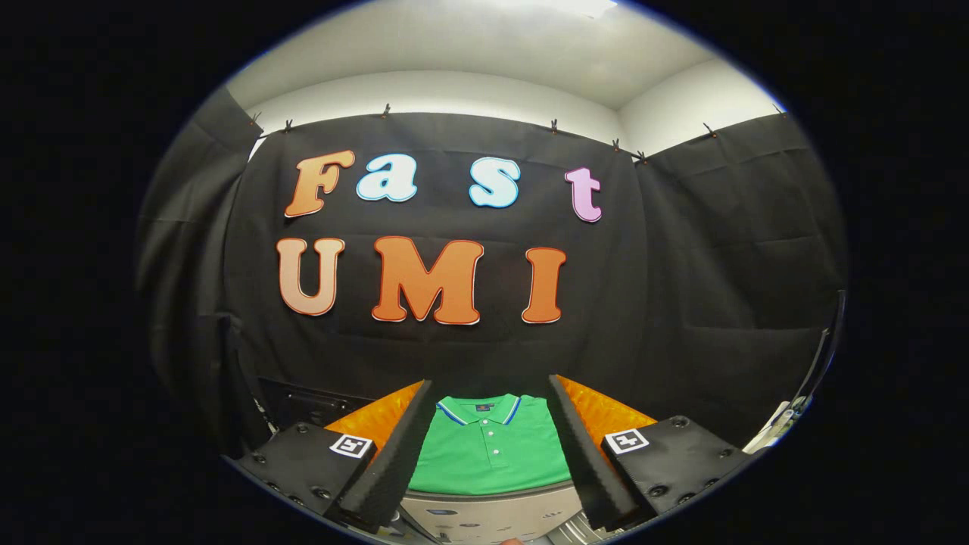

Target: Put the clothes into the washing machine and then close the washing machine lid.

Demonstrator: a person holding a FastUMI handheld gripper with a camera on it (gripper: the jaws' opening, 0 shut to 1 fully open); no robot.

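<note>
The booth was hung with black cloth (681,288) on the back and both sides, pinned along its upper edge by small clips, with a pale wall and a white ceiling (484,45) showing above it. Low in the scene an orange surface (606,412) ran behind the fingers on either side. Nearer the camera, below the garment, sat a pale grey, curved-edged panel (492,515) carrying small printed marks; whether it belonged to the washing machine could not be told from this view.

A green short-sleeved polo shirt with a blue-and-white striped collar and white buttons (488,450) lay flat, collar away from the camera, on that surface. It sat ahead of the gripper (490,393), framed in the gap between the two fingers, and neither finger touched it. The jaws stood wide apart, holding nothing. Each finger carried a black mounting block with a small square black-and-white marker (351,446) on top. At the right side, a slim dark upright (821,363) stood against the cloth.
</note>
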